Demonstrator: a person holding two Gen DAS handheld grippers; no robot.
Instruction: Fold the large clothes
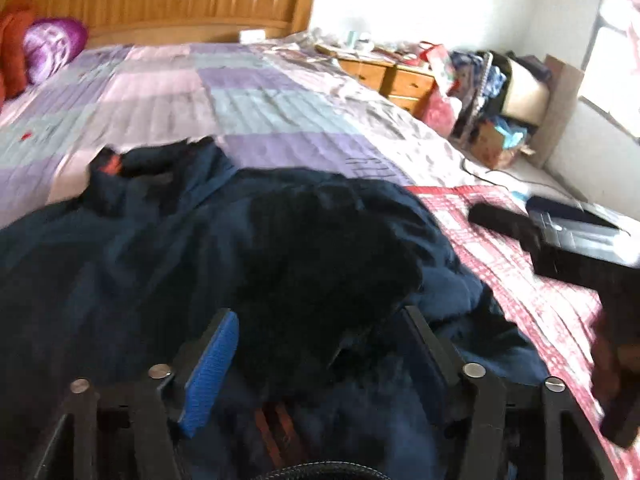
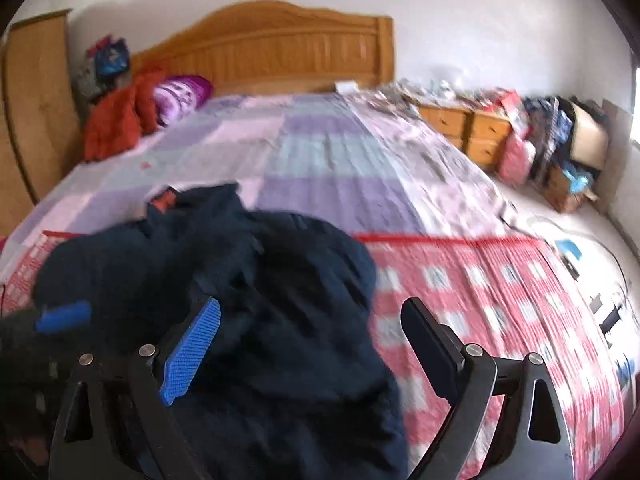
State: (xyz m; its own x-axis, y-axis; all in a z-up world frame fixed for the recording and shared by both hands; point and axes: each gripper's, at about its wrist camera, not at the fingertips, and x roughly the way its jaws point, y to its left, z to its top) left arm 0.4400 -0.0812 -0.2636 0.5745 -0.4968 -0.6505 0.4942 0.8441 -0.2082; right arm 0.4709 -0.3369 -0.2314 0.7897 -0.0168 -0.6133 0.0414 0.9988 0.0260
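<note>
A large dark navy garment [image 1: 168,248] with a black fleecy part [image 1: 328,264] and an orange-red patch near its far end lies crumpled on the bed. My left gripper [image 1: 320,340] is open just above the black part, its jaws wide apart, nothing held. In the right wrist view the same garment [image 2: 248,288] lies bunched at the left. My right gripper [image 2: 312,332] is open over its right edge, empty. The left gripper's blue pad [image 2: 64,316] shows at the far left of that view.
The bed has a purple patchwork cover [image 1: 240,96] and a red-and-white checked cover [image 2: 500,288] at the near end. A wooden headboard [image 2: 272,52], a red blanket [image 2: 120,120] and a purple pillow [image 2: 180,96] are at the far end. Cluttered nightstands [image 2: 472,132] and boxes stand at the right.
</note>
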